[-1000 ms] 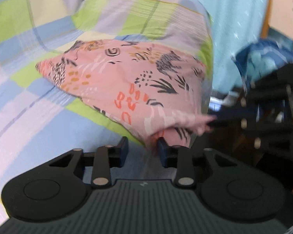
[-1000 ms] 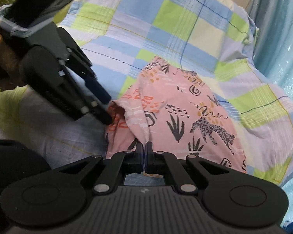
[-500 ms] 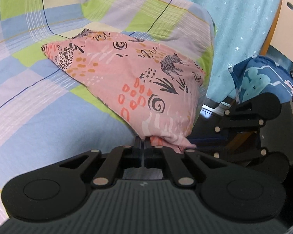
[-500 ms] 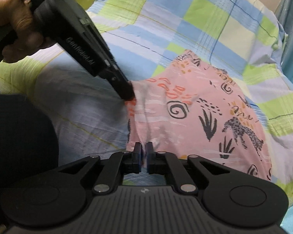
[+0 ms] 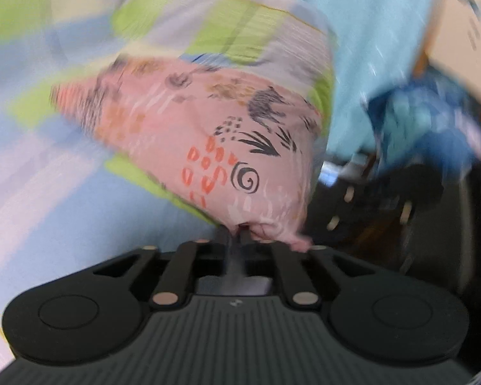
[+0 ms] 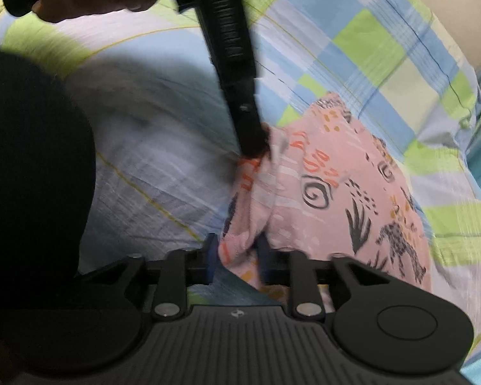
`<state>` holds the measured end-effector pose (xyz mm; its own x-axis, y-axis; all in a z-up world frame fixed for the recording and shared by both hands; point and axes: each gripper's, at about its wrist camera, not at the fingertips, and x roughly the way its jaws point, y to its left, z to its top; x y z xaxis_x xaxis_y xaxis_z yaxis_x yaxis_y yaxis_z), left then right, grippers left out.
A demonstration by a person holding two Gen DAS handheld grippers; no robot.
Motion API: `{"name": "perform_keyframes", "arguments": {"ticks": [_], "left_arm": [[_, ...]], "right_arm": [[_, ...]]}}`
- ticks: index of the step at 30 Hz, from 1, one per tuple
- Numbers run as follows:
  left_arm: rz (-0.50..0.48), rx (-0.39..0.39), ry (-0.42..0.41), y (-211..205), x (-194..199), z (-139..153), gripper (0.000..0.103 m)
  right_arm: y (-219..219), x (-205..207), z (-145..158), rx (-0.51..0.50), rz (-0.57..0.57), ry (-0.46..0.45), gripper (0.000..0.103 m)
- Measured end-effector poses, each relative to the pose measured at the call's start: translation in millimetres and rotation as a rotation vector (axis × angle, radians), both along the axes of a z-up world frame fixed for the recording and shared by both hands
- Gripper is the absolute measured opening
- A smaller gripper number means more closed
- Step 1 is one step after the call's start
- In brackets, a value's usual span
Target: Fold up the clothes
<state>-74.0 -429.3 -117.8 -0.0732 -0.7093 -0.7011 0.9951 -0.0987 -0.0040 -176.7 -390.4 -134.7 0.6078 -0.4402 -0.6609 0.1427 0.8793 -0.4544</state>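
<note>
Your pink printed garment (image 6: 346, 199) lies bunched on the checked bedsheet (image 6: 368, 48), near the bed's corner by the turquoise curtain (image 5: 368, 48). Your left gripper (image 5: 235, 235) has its jaws pressed together on a near corner of the cloth. Your right gripper (image 6: 237, 253) stands spread, with a rolled fold of the fabric sitting between its fingers but not pinched. The fabric reads as thin, soft knit or woven cotton: light, limp, no stiffness, draping into rounded folds and gathering wherever it is pulled. Expect it to sag and twist between two holds, not to slip. Take it at hems or corners, where doubled edges give the pads something to bite. The left wrist view is motion-blurred, so how many layers sit in that pinch is probably two, but unconfirmed. A blue patterned cloth (image 5: 433, 128) lies off the bed.
</note>
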Motion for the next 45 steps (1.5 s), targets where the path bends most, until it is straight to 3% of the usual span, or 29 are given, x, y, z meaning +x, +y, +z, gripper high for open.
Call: {"name": "perform_keyframes", "arguments": {"ticks": [1,2,6,10,13,14,17,20,22,24,28,33,37,43,45], "left_arm": [[-0.040,-0.019,-0.112,3,-10,1,0.052],[-0.082,-0.048,-0.213,8,-19,1,0.058],[-0.278,-0.116,-0.441,19,-45,0,0.059],[-0.472,-0.185,-0.774,20,-81,-15,0.059],[-0.593,-0.211,-0.901,12,-100,-28,0.059],[-0.616,-0.198,-0.902,8,-103,-32,0.056],[-0.616,-0.156,-0.830,-9,-103,-34,0.006],[-0.553,-0.142,-0.722,-20,-95,-26,0.004],[-0.516,-0.146,-0.658,-23,-87,-17,0.004],[-0.479,-0.149,-0.595,-27,-79,-8,0.004],[-0.404,-0.155,-0.469,-33,-63,10,0.004],[-0.311,-0.162,-0.314,-42,-43,32,0.004],[-0.321,-0.172,-0.299,-44,-40,38,0.004],[-0.330,-0.183,-0.273,-32,-36,41,0.004],[-0.328,-0.187,-0.266,-30,-34,41,0.004]], "right_arm": [[-3,-4,6,0.027,-0.007,-0.014,0.008],[-5,-8,12,0.050,-0.010,-0.028,0.008],[-13,-22,38,0.125,-0.022,-0.075,0.008],[-19,-27,58,0.136,-0.019,-0.090,0.008],[-22,-28,65,0.135,-0.013,-0.095,0.008],[-23,-29,67,0.139,-0.014,-0.101,0.007],[-28,-34,71,0.150,-0.026,-0.118,0.007],[-34,-43,71,0.161,-0.042,-0.127,0.008],[-40,-54,71,0.147,-0.052,-0.142,0.016],[-45,-64,67,0.103,-0.079,-0.154,0.037],[-64,-71,57,0.097,-0.137,-0.159,0.044],[-57,-54,50,0.008,-0.038,-0.155,0.061],[-67,-36,40,-0.070,-0.055,-0.164,0.060],[-101,-38,17,-0.182,-0.090,-0.084,0.028],[-112,-45,8,-0.244,-0.084,-0.042,0.027]]}}
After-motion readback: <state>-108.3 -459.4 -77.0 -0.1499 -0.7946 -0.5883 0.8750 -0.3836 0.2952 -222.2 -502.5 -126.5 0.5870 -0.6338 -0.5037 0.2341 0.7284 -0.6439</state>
